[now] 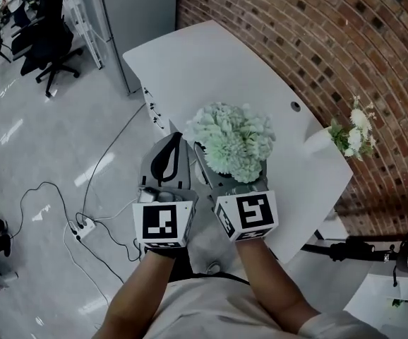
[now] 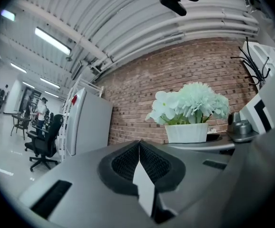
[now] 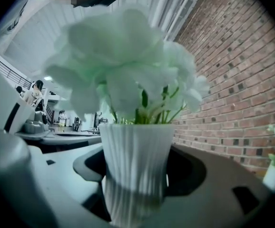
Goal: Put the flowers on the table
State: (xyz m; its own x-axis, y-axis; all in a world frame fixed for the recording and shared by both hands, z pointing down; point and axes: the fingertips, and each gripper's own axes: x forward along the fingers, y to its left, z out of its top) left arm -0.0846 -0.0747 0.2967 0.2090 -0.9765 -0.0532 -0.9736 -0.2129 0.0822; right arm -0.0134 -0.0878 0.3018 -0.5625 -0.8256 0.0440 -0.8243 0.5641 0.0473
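Note:
A bunch of pale green flowers (image 1: 234,140) stands in a white ribbed vase (image 3: 136,167). My right gripper (image 3: 137,175) is shut on that vase, its jaws pressed against both sides, and holds it over the near edge of the white table (image 1: 211,62). The blooms (image 3: 123,65) fill the right gripper view. In the head view they hide the vase and the right jaws. My left gripper (image 1: 167,157) is shut with nothing in it, just left of the flowers. In the left gripper view its pads (image 2: 138,163) meet, and the flowers (image 2: 190,106) show beyond them.
A second small white vase with white flowers (image 1: 351,134) stands at the table's far right edge by the brick wall (image 1: 345,41). A cable hole (image 1: 296,106) is in the tabletop. Cables and a power strip (image 1: 84,226) lie on the floor at left. Office chairs (image 1: 45,41) stand farther back.

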